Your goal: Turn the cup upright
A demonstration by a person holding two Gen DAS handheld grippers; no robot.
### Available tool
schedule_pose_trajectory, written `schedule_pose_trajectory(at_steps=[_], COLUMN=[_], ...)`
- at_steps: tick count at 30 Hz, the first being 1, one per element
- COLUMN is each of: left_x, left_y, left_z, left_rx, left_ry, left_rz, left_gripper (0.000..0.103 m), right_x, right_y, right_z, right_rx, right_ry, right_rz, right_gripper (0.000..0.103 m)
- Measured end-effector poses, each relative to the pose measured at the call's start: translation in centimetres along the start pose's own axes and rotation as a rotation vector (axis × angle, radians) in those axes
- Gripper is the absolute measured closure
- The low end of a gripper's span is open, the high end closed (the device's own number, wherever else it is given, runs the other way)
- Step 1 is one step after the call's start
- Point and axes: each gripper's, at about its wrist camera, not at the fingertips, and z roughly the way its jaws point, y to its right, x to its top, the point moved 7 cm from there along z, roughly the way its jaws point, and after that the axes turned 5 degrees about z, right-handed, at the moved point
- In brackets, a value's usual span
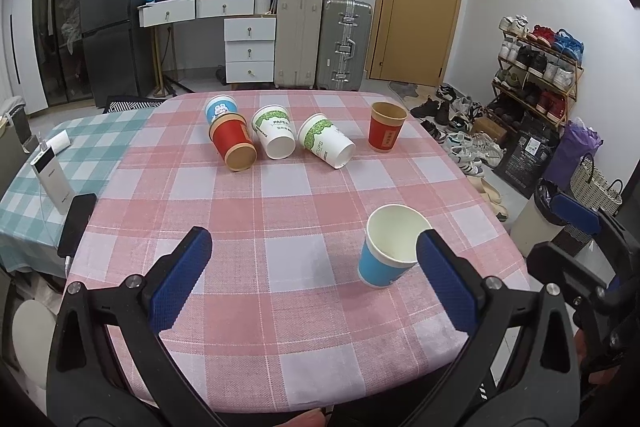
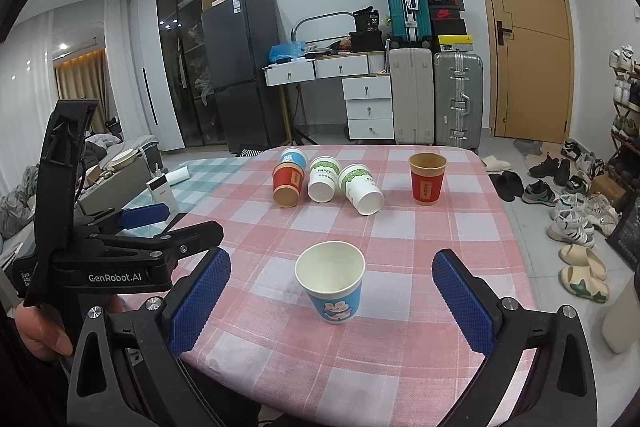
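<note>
6 cups: paper, tapered, all on the pink-and-white checked tablecloth (image 2: 400,367) of woven texture
Near cup: blue paper cup (image 2: 332,281), upright, white inside, cartoon print on its side; stands alone at the near middle of the table, well apart from the far group
Far right: red cup (image 2: 427,179), upright, brown kraft rim and lining
Far row: 4 cups lying on their sides, close together; red lying cup (image 2: 287,185) with its kraft mouth toward the near side, 2 white cups with green leaf print (image 2: 322,179), and a blue-and-white cup (image 2: 293,157) behind them
Left gripper (image 1: 314,277): ribbed blue pads spread wide, holding nothing; the near cup sits just beyond its right finger
Right gripper (image 2: 331,297): pads spread wide on either side of the near cup, not touching it
</note>
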Motion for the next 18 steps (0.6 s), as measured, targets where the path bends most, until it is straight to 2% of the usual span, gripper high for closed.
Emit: schedule_pose_trajectory(at_steps=[18], left_x=[0.15], left_y=[0.77], left_z=[-0.52], left_rx=[0.000], left_ry=[0.006], left_rz=[0.018], left_gripper=[0.001], right_x=[-0.76], right_y=[0.40], right_z=[0.43], right_rx=[0.022], right_ry=[-0.019], right_rz=[0.052], right_gripper=[0.000])
